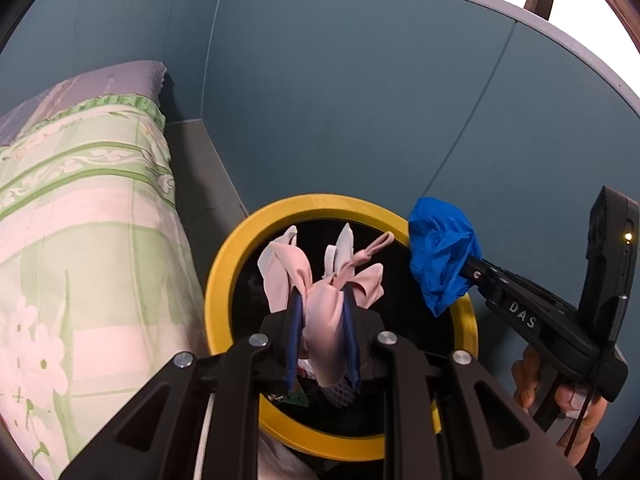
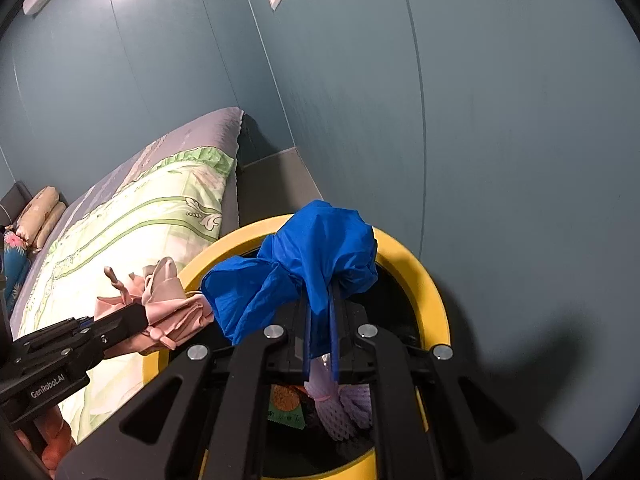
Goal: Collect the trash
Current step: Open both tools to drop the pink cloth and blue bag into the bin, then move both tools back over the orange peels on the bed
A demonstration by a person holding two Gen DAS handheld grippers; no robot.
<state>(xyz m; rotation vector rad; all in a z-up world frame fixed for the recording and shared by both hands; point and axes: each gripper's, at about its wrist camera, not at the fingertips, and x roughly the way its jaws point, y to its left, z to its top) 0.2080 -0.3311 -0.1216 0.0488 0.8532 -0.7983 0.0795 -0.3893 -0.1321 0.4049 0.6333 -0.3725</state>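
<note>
Over the yellow-rimmed bin [image 1: 224, 264], crumpled pink cloth [image 1: 320, 304].

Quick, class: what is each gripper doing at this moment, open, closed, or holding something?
Left gripper: closed on the pink cloth scrap, above the yellow-rimmed bin.
Right gripper: closed on the blue crumpled bag, above the same bin.
</note>
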